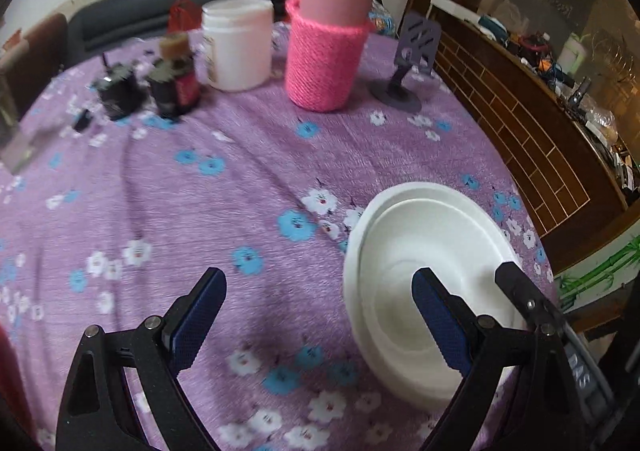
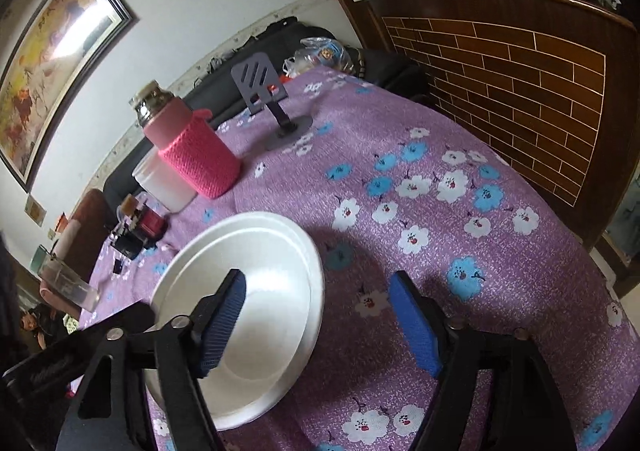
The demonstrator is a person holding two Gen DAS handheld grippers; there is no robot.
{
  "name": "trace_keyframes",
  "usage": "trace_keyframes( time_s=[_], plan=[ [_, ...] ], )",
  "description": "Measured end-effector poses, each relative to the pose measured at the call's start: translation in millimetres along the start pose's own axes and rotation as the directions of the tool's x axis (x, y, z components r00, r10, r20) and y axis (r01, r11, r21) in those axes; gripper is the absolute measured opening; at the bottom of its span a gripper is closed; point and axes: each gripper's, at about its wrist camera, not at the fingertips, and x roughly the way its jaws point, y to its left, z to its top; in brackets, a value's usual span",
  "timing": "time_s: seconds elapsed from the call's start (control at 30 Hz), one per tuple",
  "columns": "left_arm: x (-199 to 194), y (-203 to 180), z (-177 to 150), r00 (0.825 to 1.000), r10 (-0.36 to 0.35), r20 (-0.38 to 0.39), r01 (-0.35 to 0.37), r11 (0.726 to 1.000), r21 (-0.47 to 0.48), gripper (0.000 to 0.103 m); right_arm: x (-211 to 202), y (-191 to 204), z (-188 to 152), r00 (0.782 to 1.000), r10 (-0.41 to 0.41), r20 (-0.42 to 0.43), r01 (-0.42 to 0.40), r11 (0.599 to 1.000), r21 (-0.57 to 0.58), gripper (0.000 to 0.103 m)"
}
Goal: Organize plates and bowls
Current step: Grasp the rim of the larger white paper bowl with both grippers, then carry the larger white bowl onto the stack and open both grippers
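Observation:
A white bowl (image 1: pixel 404 267) sits inside a white plate (image 1: pixel 350 271) on the purple flowered tablecloth, at the lower right of the left wrist view. My left gripper (image 1: pixel 320 293) is open and empty, its right finger over the bowl. In the right wrist view the same bowl (image 2: pixel 260 271) and plate (image 2: pixel 316 291) lie at the lower left. My right gripper (image 2: pixel 318 293) is open and empty, its left finger over the bowl. A black finger of the right gripper (image 1: pixel 520 291) shows beside the plate in the left wrist view.
A pink knit-sleeved flask (image 1: pixel 328 39), a white jar (image 1: pixel 238 43), small dark bottles (image 1: pixel 174 79) and a grey phone stand (image 1: pixel 404 63) stand at the table's far side. A wooden cabinet (image 2: pixel 500 71) flanks the table. A glass (image 2: pixel 66 283) stands at the left.

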Motion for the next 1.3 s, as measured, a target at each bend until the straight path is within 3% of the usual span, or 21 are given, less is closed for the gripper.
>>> trace_keyframes(
  time_s=[0.03,0.2,0.27,0.3,0.4,0.5,0.67,0.97,1.3],
  plan=[
    [5.0,-1.0,1.0,1.000,-0.008,-0.012,0.008,1.000,0.001,0.091,1.4,1.4,-0.4,1.000,-0.003,-0.005,0.003,1.000,-0.006,0.070],
    [23.0,-9.0,0.2,0.997,-0.035,-0.068,0.036,0.999,0.020,0.045,6.7,5.4,-3.1,1.000,-0.009,-0.027,0.008,0.999,-0.033,0.054],
    [29.1,-11.1,-1.2,0.995,-0.041,-0.090,0.044,0.999,0.025,0.033,9.1,6.3,-3.9,0.999,-0.005,-0.037,0.003,0.999,-0.033,0.051],
    [31.7,-12.2,-2.5,0.994,-0.046,-0.098,0.049,0.999,0.025,0.028,10.3,5.9,-4.5,0.999,0.003,-0.045,-0.004,1.000,-0.030,0.044],
    [33.2,-12.1,-4.6,0.994,-0.051,-0.100,0.054,0.998,0.025,0.023,12.5,6.4,-5.8,0.998,0.023,-0.057,-0.025,0.999,-0.029,0.026],
    [29.3,-14.5,-6.0,0.994,-0.056,-0.093,0.060,0.997,0.040,0.019,11.4,9.5,-7.5,0.998,0.042,-0.052,-0.044,0.998,-0.036,0.018],
    [13.2,-17.1,-11.8,0.998,-0.034,-0.047,0.037,0.996,0.076,0.019,7.8,16.1,-9.7,0.996,0.077,-0.032,-0.079,0.995,-0.056,0.016],
    [-32.4,3.0,-27.7,0.999,0.005,0.044,-0.008,0.998,0.065,0.019,2.2,33.4,-18.8,0.976,0.215,-0.033,-0.217,0.973,-0.080,0.016],
    [-97.9,68.3,-59.4,0.989,0.064,0.132,-0.058,0.997,-0.054,0.019,-23.4,105.9,-56.0,0.952,0.297,-0.081,-0.307,0.924,-0.227,0.016]
  ],
)
